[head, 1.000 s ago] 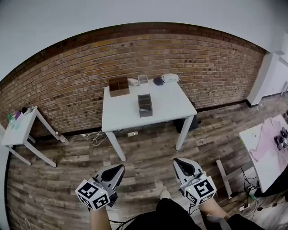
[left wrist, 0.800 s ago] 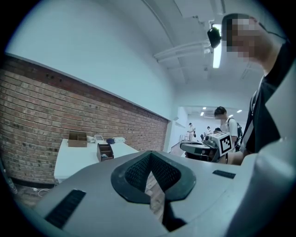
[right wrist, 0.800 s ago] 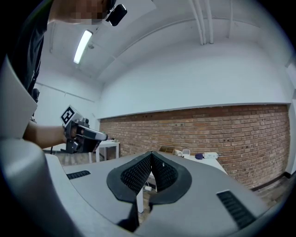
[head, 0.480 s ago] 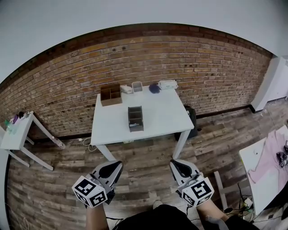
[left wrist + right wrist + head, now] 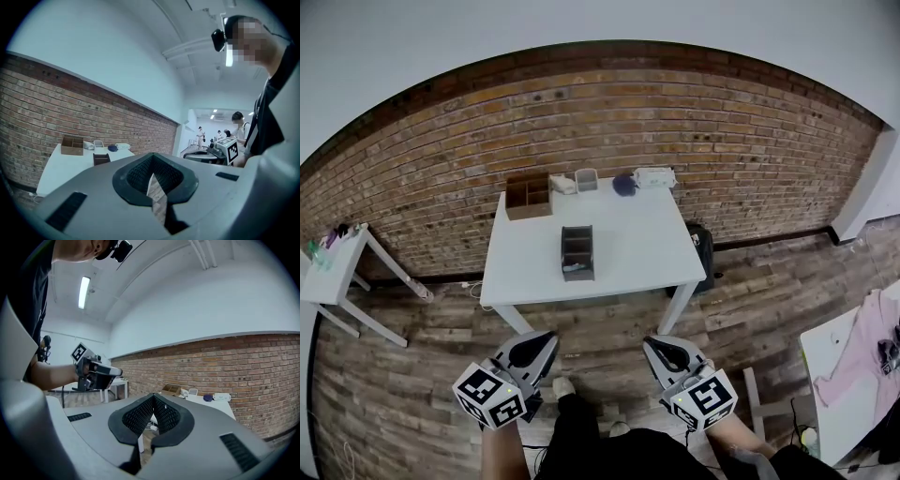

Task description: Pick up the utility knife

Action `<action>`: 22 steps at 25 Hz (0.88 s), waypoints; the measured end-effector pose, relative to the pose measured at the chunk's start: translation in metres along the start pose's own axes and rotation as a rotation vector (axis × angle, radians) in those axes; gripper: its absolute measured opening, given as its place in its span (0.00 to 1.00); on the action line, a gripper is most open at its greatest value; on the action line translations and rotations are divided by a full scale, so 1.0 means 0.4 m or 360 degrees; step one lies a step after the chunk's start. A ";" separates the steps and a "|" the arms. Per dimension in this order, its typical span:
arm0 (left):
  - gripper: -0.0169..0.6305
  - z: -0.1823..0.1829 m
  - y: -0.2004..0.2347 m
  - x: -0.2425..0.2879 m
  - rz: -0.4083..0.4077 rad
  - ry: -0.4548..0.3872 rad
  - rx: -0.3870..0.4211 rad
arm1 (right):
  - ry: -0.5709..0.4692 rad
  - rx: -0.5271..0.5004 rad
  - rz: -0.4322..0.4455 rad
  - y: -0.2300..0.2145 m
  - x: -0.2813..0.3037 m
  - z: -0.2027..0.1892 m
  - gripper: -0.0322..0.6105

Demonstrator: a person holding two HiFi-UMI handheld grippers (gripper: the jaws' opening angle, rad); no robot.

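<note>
The white table [image 5: 628, 255] stands against the brick wall, ahead of both grippers. On it are a dark grey organiser [image 5: 577, 253], a brown box [image 5: 529, 194] and small items along the back edge. I cannot make out the utility knife at this distance. My left gripper [image 5: 546, 339] and right gripper [image 5: 652, 345] hang over the wooden floor short of the table's front edge. Both point roughly level at the table. The left gripper [image 5: 151, 161] and the right gripper [image 5: 152, 401] are each shut with nothing between the pads.
A small white side table [image 5: 333, 281] stands at the left by the wall. Another table with a pink cloth [image 5: 862, 352] is at the right edge. Cables lie on the floor under the main table. People stand far off in the left gripper view.
The table has grown larger and slid lower in the head view as I walked toward it. Both grippers came forward with me and stayed shut.
</note>
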State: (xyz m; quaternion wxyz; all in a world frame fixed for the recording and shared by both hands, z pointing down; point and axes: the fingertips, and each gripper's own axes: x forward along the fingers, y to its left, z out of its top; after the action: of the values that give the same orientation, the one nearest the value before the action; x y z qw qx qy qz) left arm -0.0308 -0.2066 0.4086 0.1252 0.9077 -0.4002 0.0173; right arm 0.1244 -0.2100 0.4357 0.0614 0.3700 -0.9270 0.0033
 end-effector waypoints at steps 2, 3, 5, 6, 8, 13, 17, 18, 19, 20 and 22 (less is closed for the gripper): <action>0.02 -0.005 0.011 0.012 -0.0004 0.0004 0.0017 | 0.0005 -0.0022 0.0025 -0.005 0.016 -0.008 0.05; 0.02 -0.006 0.017 0.018 -0.0006 0.0004 0.0027 | 0.0010 -0.0033 0.0032 -0.012 0.024 -0.013 0.05; 0.02 -0.003 0.039 0.029 0.0001 -0.0004 0.0027 | 0.0017 -0.0033 0.0030 -0.034 0.042 -0.015 0.05; 0.02 0.001 0.053 0.035 0.0008 -0.0009 0.0017 | 0.0017 -0.0027 0.0025 -0.045 0.053 -0.011 0.05; 0.02 0.012 0.078 0.045 0.0024 -0.0020 -0.0004 | 0.0022 -0.0032 0.0028 -0.059 0.070 -0.001 0.05; 0.02 0.000 0.129 0.080 0.0053 -0.0020 -0.0040 | 0.0060 -0.0130 0.0112 -0.085 0.101 0.000 0.05; 0.02 -0.007 0.165 0.106 0.0053 -0.0002 -0.0055 | 0.0044 -0.0129 0.0187 -0.097 0.137 0.010 0.05; 0.02 -0.007 0.172 0.110 0.0051 0.0007 -0.0052 | 0.0046 -0.0136 0.0204 -0.096 0.147 0.010 0.05; 0.02 -0.007 0.180 0.115 0.0049 0.0015 -0.0048 | 0.0052 -0.0142 0.0219 -0.095 0.158 0.007 0.05; 0.02 -0.007 0.190 0.119 0.0048 0.0022 -0.0045 | 0.0056 -0.0146 0.0230 -0.094 0.169 0.005 0.05; 0.02 -0.011 0.214 0.130 0.0043 0.0053 -0.0034 | 0.0052 -0.0141 0.0245 -0.093 0.193 0.004 0.05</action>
State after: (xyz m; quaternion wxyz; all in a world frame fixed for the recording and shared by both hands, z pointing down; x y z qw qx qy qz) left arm -0.0579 -0.2985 0.4381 0.1414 0.9004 -0.4104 0.0297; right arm 0.0942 -0.2902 0.4415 0.0923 0.2944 -0.9508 -0.0271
